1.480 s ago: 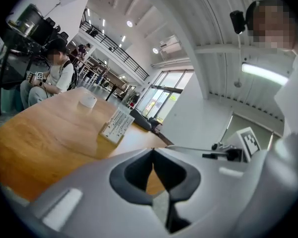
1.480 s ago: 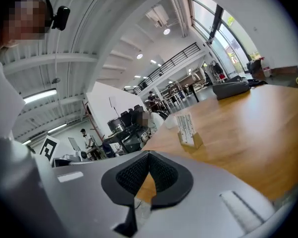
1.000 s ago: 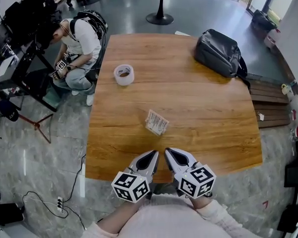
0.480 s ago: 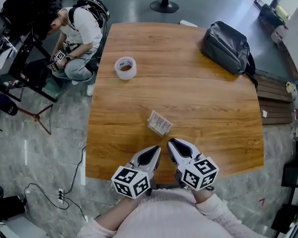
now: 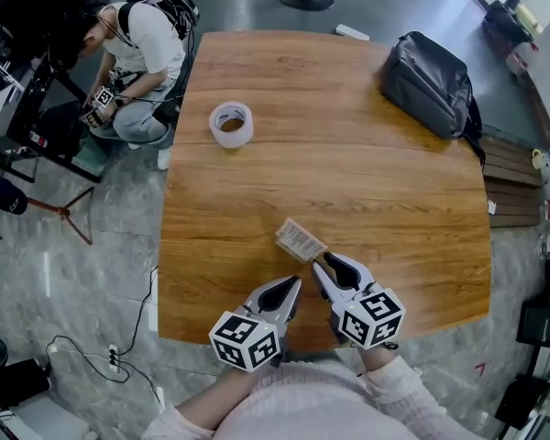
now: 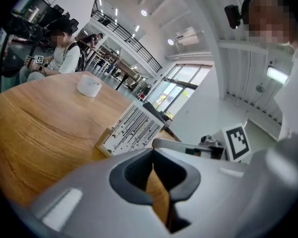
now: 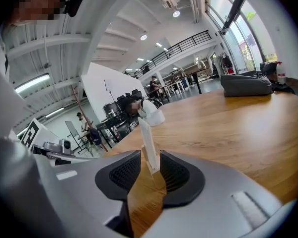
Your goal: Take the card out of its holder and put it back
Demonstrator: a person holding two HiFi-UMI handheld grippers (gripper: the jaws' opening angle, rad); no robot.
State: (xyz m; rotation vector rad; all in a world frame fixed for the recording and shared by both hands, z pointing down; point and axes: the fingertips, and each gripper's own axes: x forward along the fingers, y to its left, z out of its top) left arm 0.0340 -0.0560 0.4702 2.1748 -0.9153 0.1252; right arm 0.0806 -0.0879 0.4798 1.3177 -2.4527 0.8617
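- The card (image 5: pixel 302 239) stood in its holder (image 6: pixel 103 144) on the table (image 5: pixel 348 172), near the front edge and just ahead of both tools. It was seated in the slot and leaning back slightly.
- The right gripper (image 5: pixel 323 262) had just been opening its jaws. They were spread, with the card edge-on between the pads. The card lay close to the right-hand pad with a clear gap on the other side, and neither pad pressed on it.
- The left gripper (image 5: pixel 295 283) had its jaws pressed together with nothing in them. It sat just short of the holder, low over the table and to the left of the right one.
- Step in hand, as I judged it: the first one, taking the card out. The right tool was lined up on the card but had not yet gripped it, so nothing was done.
- The next move called for the right jaws to close on the upper part of the card, clear of the wooden base.
- The pull would then have to follow the card's own lean, along the slot. A sideways tug would likely have dragged or tipped the light holder.
- The left tool looked placed to steady the holder. For that it would have to press down on the base, or open and pinch it, before the card was drawn.
- The tape roll (image 5: pixel 231 123) and bag (image 5: pixel 429 73) lay well apart from this and played no part.
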